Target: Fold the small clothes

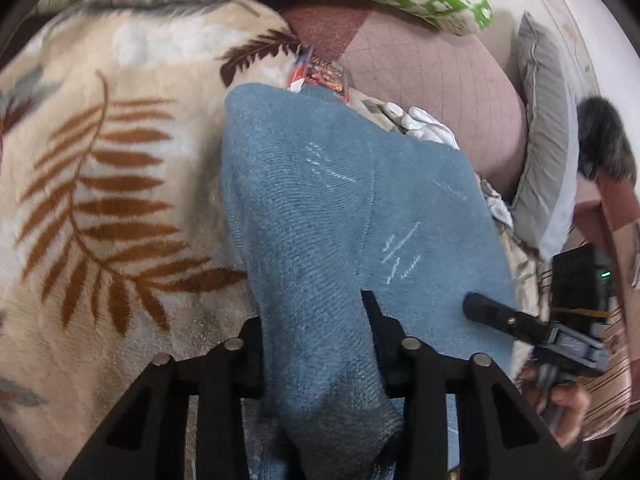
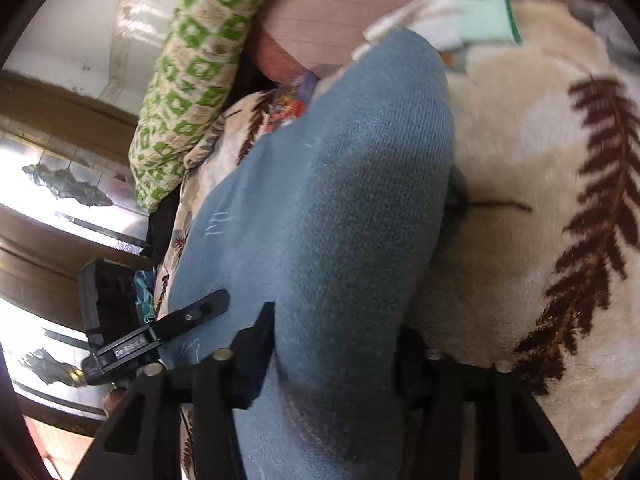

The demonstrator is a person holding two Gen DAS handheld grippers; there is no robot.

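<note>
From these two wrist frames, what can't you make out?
- Blue cloth: its near end is cut off by the bottom edge in both views.
- Right gripper: the far finger is mostly hidden behind the cloth in the right wrist view.
- Colourful packet: mostly covered by the cloth; print unreadable.
- White gloves: partly hidden behind the cloth, left wrist view.
</note>
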